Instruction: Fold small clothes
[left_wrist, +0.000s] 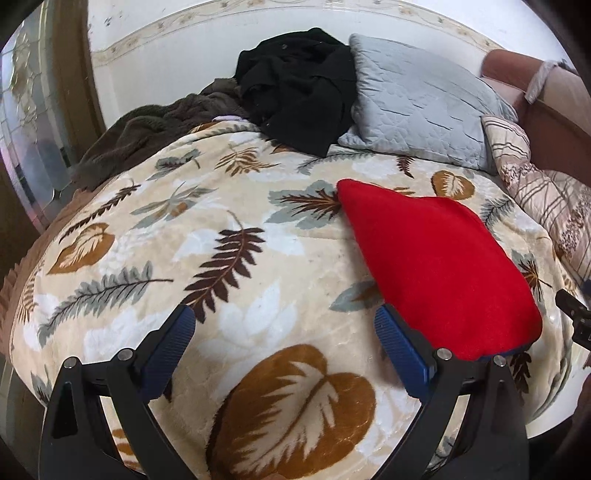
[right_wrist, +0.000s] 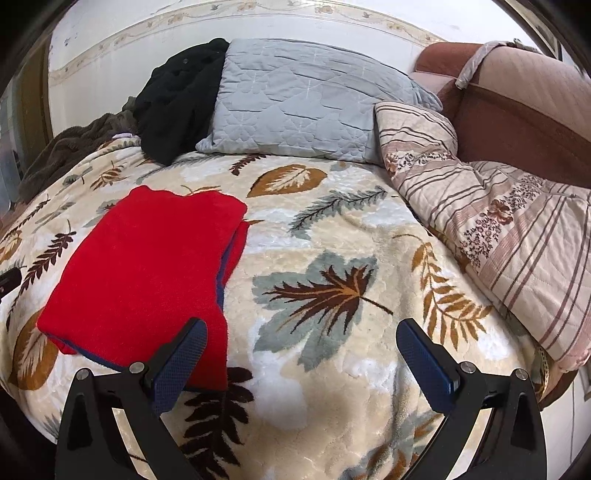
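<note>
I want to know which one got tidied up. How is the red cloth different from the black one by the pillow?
The red cloth is folded into a flat, neat block; the black cloth sits in a crumpled heap. The red cloth lies alone in the middle of the leaf blanket; the black cloth is at the far edge, touching the grey pillow. Both rest on the bed, and neither claw holds them.

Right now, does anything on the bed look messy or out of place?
The folded red fleece garment lies neat on the leaf-print blanket. The odd spot is the black garment, heaped unfolded against the grey quilted pillow. Both grippers are open and empty.
</note>
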